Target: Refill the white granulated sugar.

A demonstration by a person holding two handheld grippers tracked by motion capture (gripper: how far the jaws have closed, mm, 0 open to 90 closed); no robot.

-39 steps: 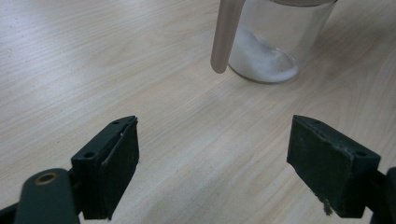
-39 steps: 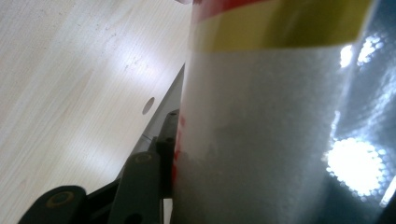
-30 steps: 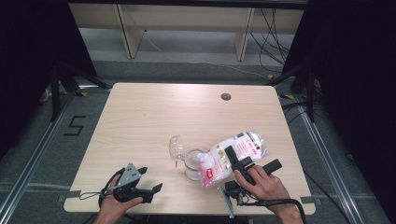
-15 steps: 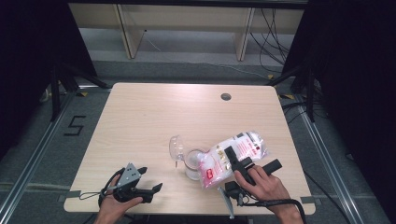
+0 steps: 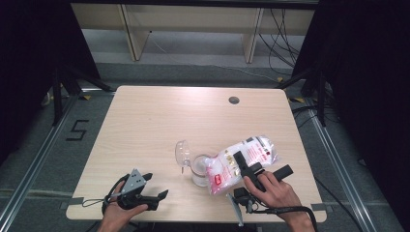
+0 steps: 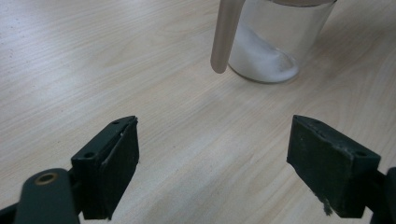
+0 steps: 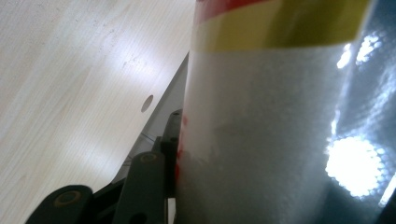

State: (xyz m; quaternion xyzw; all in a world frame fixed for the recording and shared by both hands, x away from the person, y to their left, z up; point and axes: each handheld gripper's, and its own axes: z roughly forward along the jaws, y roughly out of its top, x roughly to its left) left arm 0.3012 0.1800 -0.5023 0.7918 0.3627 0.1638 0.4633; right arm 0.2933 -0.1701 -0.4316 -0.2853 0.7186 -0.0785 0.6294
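Observation:
A clear bag of white grains with a red and yellow label (image 5: 241,162) lies tilted, its lower end at the mouth of a small glass jar (image 5: 199,169). My right gripper (image 5: 263,163) is shut on the bag's upper half. In the right gripper view the bag (image 7: 261,116) presses against one black finger (image 7: 172,140). The jar's hinged lid (image 5: 183,152) stands open to its left. My left gripper (image 5: 155,185) rests open near the table's front left edge. In the left gripper view its jaws (image 6: 212,163) stand wide apart on bare wood, and the jar (image 6: 271,46) ahead holds a little white powder.
The wooden table (image 5: 145,125) has a round cable hole (image 5: 234,100) at the back right. Black curtains flank the table, and a shelf frame and cables sit on the floor beyond it.

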